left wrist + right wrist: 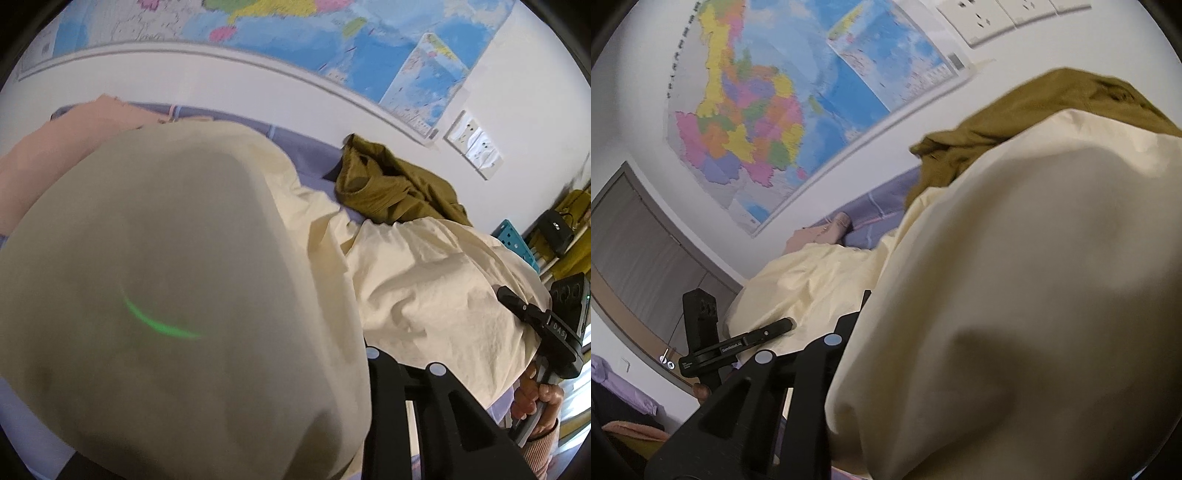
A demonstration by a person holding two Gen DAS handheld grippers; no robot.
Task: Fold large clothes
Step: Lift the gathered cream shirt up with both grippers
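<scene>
Left wrist view: cream garment (424,280) lifted and draped over the lens, filling the near left and hiding the fingers ahead; cannot tell from here how they stand. Further along the same cloth, right gripper (508,297) with only the upper finger showing, pressed onto a bunched edge with fabric passing beneath, so pinching the cream garment; hand (535,402) wrapped round its handle. Olive garment (399,188) crumpled on the purple bedsheet (314,155) at the far side, touching the cream cloth; pink cloth (55,158) at far left. Blue perforated crate (515,242) at the right edge, contents out of sight. Wall with map (369,48) just beyond the bed, little spare room there. Right wrist view: cream cloth again heaped over the lens on the right, own fingers covered. Left gripper (783,326) at near left, top finger laid flat on the cloth's edge, fabric underneath, likewise pinching. Strip of bare bedsheet between the garments and the wall; grey cabinet door (639,240) at far left.
</scene>
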